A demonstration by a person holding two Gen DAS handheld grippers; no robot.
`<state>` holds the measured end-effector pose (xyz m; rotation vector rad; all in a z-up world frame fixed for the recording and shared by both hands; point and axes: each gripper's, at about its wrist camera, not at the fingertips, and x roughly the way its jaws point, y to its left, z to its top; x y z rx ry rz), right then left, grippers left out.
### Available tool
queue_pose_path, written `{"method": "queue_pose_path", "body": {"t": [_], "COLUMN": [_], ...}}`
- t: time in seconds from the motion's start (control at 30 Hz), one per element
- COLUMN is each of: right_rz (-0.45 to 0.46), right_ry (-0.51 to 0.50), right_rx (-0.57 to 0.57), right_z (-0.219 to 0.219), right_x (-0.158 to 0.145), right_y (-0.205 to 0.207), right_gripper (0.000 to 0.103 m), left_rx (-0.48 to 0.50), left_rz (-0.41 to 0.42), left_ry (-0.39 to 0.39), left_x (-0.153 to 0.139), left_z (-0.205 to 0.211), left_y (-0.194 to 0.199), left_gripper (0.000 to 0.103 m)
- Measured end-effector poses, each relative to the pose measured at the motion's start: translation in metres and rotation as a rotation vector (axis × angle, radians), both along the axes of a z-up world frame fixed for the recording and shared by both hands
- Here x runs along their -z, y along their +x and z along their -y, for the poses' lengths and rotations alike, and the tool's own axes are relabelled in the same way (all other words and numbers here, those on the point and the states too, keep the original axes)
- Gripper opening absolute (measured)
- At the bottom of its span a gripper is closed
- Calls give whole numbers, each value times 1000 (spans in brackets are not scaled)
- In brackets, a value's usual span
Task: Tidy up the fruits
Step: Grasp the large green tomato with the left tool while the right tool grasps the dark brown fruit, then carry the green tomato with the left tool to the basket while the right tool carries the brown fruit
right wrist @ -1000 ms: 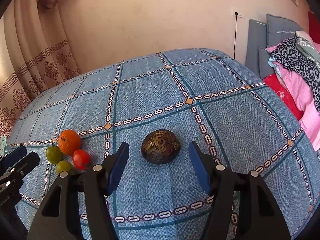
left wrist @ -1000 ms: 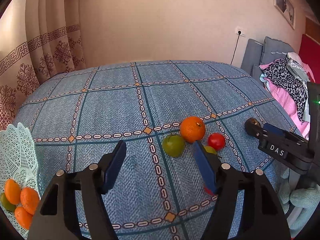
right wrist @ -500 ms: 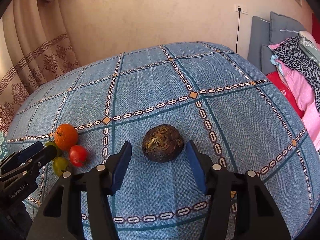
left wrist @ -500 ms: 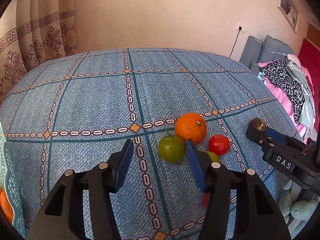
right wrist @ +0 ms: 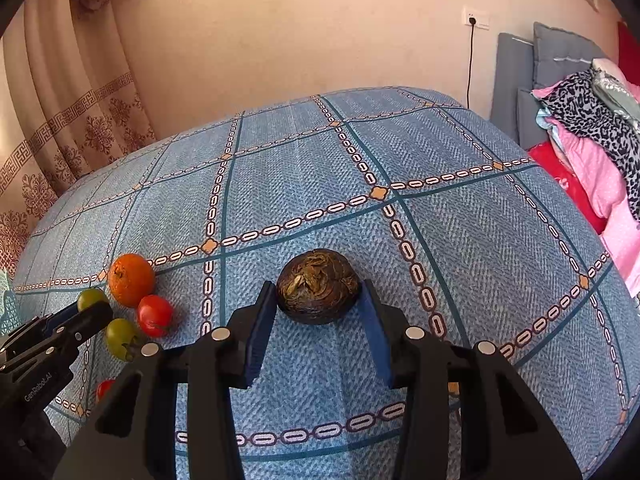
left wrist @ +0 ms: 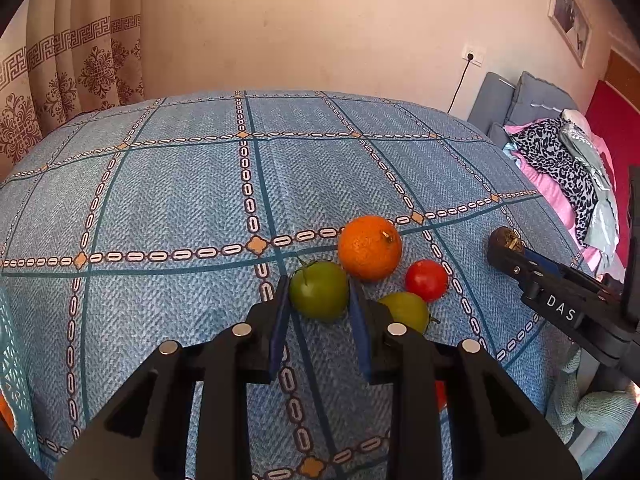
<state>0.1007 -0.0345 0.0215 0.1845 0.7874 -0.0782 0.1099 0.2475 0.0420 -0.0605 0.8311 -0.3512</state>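
A green tomato [left wrist: 318, 296] lies on the blue patterned bedspread [left wrist: 168, 208], and my left gripper [left wrist: 317, 286] is shut on it, blue pads against both sides. Right behind it sits an orange [left wrist: 370, 248], with a red tomato [left wrist: 426, 280] and a yellow-green tomato [left wrist: 404, 310] to the right. In the right wrist view my right gripper [right wrist: 318, 300] is shut on a dark brown wrinkled fruit [right wrist: 318, 286] resting on the bedspread [right wrist: 480, 240]. The left gripper [right wrist: 94, 308] shows at the left by the orange [right wrist: 132, 280].
A pale lattice basket [left wrist: 8, 340] holding orange fruit peeks in at the left edge. One more small red fruit [right wrist: 104, 388] lies near the bedspread's front. Piled clothes [left wrist: 560, 168] and grey cushions [left wrist: 528, 96] sit at the right. A curtain [left wrist: 60, 80] hangs at the back left.
Both grippers moved forward and narrowed. The left one swung right from the basket side onto the green tomato; the right one closed in on the dark fruit.
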Motion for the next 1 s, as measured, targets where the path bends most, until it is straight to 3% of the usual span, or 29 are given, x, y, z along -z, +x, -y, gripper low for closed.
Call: {"method": "queue_pose_path", "body": {"t": [0.37, 1.0], "right_rz": [19, 66], "right_ry": [19, 53], "right_rx": [1, -9], "right_z": [4, 8], "right_x": [0, -4], "right_y": [-3, -10], "right_gripper": [43, 43], "left_rx": [-55, -95], "left_rz": [-1, 55], "left_ry": [-55, -53], "left_x": [2, -3], "left_z": [-14, -12], "left_y": [-2, -15], "left_gripper": [29, 29]}}
